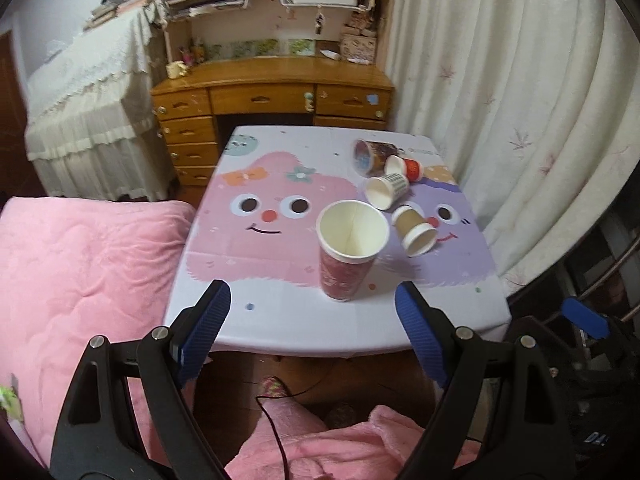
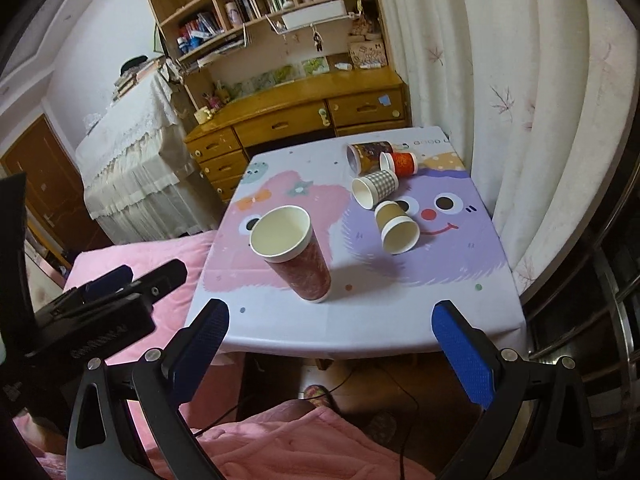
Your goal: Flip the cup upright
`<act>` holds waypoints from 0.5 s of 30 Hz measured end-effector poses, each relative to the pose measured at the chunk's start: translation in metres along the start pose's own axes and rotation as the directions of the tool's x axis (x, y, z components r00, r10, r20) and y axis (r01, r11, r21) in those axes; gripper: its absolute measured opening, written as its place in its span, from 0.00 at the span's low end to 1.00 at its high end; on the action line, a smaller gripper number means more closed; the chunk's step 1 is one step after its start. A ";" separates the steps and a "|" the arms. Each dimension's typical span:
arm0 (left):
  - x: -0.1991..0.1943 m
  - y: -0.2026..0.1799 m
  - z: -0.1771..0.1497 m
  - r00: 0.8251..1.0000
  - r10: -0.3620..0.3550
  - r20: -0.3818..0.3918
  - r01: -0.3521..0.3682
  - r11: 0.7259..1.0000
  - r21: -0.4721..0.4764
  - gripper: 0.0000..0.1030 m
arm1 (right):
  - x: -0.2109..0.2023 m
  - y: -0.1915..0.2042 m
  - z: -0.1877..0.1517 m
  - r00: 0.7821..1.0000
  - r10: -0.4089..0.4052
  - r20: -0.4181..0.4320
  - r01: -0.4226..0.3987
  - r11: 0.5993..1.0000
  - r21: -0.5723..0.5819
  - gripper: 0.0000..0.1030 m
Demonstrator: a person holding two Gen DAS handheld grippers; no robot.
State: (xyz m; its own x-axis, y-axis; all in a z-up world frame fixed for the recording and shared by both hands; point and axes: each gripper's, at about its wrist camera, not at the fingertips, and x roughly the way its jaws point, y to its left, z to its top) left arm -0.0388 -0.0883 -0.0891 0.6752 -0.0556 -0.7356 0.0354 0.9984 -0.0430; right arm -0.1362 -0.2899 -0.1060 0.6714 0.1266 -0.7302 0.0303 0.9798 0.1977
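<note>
While both the left gripper (image 1: 312,300) and right gripper (image 2: 332,320) hang spread and empty short of the table (image 1: 280,320), one red cup (image 1: 348,252) stands upright near its front edge; beyond, four cups (image 2: 380,184) lie tipped, seemingly left.

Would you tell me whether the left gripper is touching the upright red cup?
Apart: in the left wrist view the open left gripper sits short of the red cup, bare tablecloth between them.
</note>
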 end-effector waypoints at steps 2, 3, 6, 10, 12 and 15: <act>-0.005 0.001 -0.002 1.000 0.022 0.020 -0.022 1.000 -0.010 0.82 | -0.007 0.002 -0.003 1.000 -0.003 0.022 0.003 1.000 0.006 1.00; -0.008 0.002 -0.003 0.999 0.033 0.031 -0.033 0.999 -0.012 0.83 | -0.008 0.003 -0.004 1.000 0.001 0.030 -0.001 1.000 0.009 1.00; -0.015 0.008 -0.005 0.998 0.047 0.053 -0.046 0.999 -0.019 0.91 | -0.013 0.007 -0.007 0.999 0.009 0.048 -0.009 1.000 0.009 1.00; -0.022 0.015 -0.006 0.996 0.048 0.073 -0.045 0.998 -0.039 0.99 | -0.012 0.014 -0.004 0.998 0.008 0.058 -0.008 1.000 -0.008 1.00; -0.024 0.017 -0.006 0.996 0.048 0.072 -0.045 0.998 -0.047 0.99 | -0.013 0.016 -0.004 0.998 0.008 0.062 -0.007 1.000 -0.015 1.00; -0.025 0.019 -0.005 0.996 0.041 0.078 -0.036 0.998 -0.058 0.99 | -0.013 0.018 -0.001 0.998 0.003 0.070 -0.002 1.000 -0.016 1.00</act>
State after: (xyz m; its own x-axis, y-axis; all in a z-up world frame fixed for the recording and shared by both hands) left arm -0.0583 -0.0676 -0.0750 0.7314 -0.0145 -0.6818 -0.0323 0.9979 -0.0558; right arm -0.1452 -0.2739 -0.0939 0.7214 0.1187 -0.6823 0.0167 0.9819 0.1885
